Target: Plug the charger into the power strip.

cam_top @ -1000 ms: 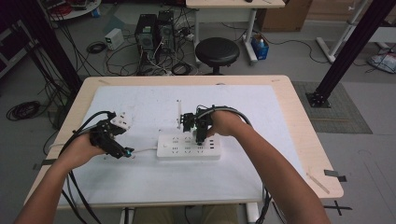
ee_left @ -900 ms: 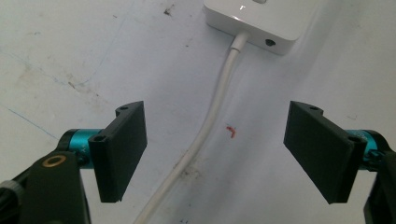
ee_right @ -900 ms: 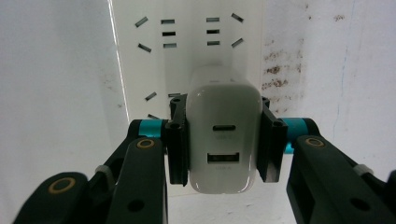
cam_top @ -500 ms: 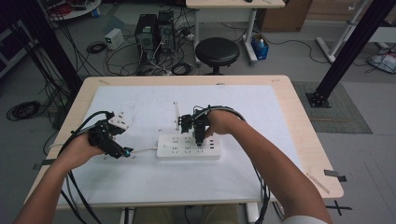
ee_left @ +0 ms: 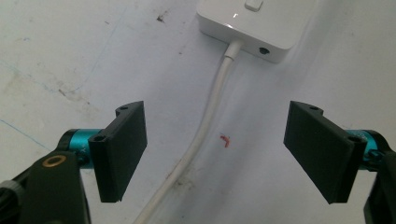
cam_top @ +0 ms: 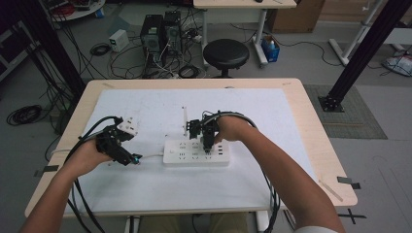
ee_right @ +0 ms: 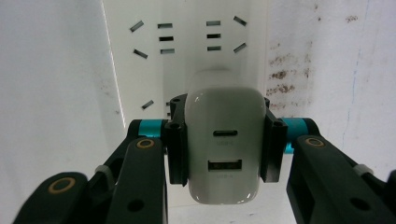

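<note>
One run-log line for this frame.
right gripper: shut on charger over power strip | left gripper: open, astride strip cable

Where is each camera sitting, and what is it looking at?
High view: above the person's side, looking forward and down on the table; both forearms, left gripper and right gripper show.
Left gripper view: on the left gripper, looking down at the cord and the end of the power strip; its jaws stand open.
Right gripper view: on the right gripper, looking down at the charger clamped in its jaws over the strip's sockets.
All three views share the power strip.
</note>
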The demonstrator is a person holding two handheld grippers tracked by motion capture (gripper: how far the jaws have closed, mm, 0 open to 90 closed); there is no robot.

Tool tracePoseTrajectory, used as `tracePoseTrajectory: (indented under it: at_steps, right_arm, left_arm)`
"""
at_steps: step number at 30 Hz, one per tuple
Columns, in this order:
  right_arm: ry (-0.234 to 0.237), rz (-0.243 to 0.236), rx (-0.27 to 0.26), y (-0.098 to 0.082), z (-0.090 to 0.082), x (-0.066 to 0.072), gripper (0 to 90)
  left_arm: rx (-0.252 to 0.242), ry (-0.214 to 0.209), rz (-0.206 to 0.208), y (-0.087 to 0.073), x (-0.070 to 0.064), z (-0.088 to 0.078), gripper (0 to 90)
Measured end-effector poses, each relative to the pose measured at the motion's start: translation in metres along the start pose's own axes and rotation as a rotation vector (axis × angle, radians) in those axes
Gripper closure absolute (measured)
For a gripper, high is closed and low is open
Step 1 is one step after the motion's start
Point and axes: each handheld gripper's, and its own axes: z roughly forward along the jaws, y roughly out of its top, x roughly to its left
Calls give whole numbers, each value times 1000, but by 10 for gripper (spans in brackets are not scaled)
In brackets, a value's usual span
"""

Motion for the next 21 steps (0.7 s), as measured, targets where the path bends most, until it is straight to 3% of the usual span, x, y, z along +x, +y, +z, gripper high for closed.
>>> tracePoseTrajectory:
  at_steps: [4,7,9,10,12,14,16,17,18,19,21]
  right_arm:
    - [8,14,-63,-8,1,-1,617]
    - [35,62,-98,-14,2,-4,580]
    - [57,79,-78,-18,7,-6,375]
    - [76,127,-82,-20,8,-7,325]
    - [102,155,-128,-24,4,-8,206]
    - [108,218,-170,-27,-4,-9,194]
    - [81,257,-232,-30,-13,-10,182]
    - [92,267,-245,-30,-16,-10,99]
    - [129,276,-255,-31,-20,-10,85]
    - [172,250,-280,-32,-25,-8,85]
    - [180,222,-299,-33,-30,-6,84]
  left_arm:
    - [-9,-1,-5,-1,-1,-1,214]
    - [-17,0,-15,-4,-2,-3,214]
    - [-15,2,-14,-7,0,-5,214]
    - [-18,3,-20,-9,1,-5,214]
    - [-25,5,-31,-12,3,-6,214]
    - [-27,4,-35,-13,4,-7,214]
    - [-28,3,-34,-13,4,-7,214]
    - [-31,4,-34,-13,4,-7,214]
    - [-30,2,-33,-13,3,-7,214]
    - [-33,2,-36,-13,3,-7,214]
    - [-29,2,-32,-13,3,-8,214]
